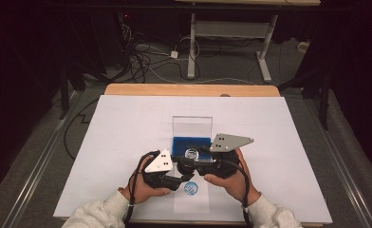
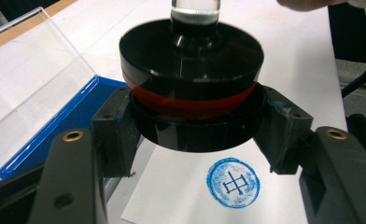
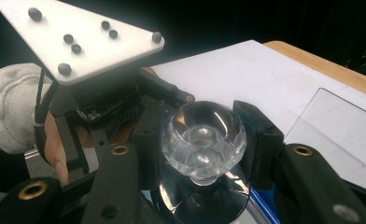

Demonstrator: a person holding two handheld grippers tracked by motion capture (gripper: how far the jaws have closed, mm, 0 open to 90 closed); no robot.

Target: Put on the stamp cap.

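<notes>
High view: you are holding the stamp (image 1: 190,156) above the table (image 1: 127,133), between the open ink pad case (image 1: 192,135) and the blue print (image 1: 190,188) on the paper sheet (image 1: 193,202); your left gripper (image 1: 178,176) and right gripper (image 1: 193,161) are meeting on it.

Left gripper view: your jaws are pinching the stamp's black base (image 2: 190,93) from both sides, just over the print (image 2: 233,182).

Right gripper view: your jaws are closing around the clear knob (image 3: 202,137).

Handling: it is looking rigid and light; the smooth knob is probably slippery, so you are safer gripping the wide base.
</notes>
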